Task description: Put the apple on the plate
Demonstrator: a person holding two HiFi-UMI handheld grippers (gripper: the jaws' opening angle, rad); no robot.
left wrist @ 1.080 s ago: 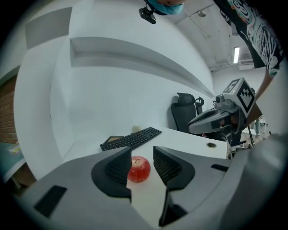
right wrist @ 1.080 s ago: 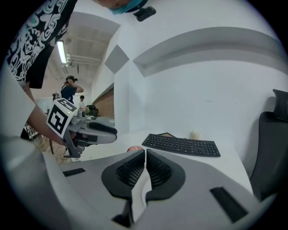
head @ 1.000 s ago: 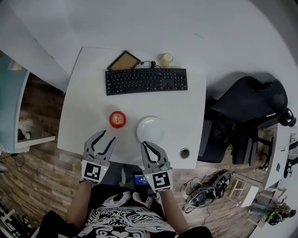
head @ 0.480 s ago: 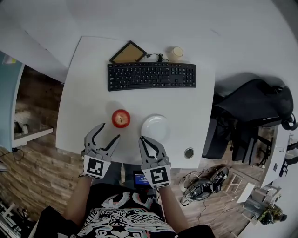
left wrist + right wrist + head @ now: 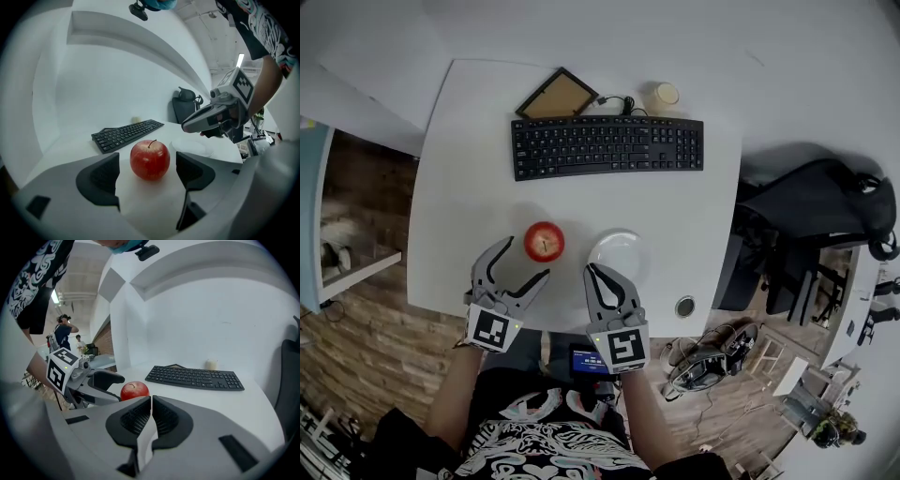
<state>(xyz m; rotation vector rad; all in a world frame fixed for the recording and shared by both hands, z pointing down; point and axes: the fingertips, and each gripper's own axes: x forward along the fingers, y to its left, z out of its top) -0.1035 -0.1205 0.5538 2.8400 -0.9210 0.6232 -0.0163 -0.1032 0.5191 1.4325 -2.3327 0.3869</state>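
1 glossy round apple (image 5: 544, 242), stem up, nr smooth white round plate (image 5: 617, 255).

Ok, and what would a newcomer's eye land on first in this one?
The red apple, bright against the white desk, lying beside an empty white plate. Then the left tongs, whose jaws have just been opening wide, aimed at the apple with nothing between them yet; the right tongs are shut near the plate.
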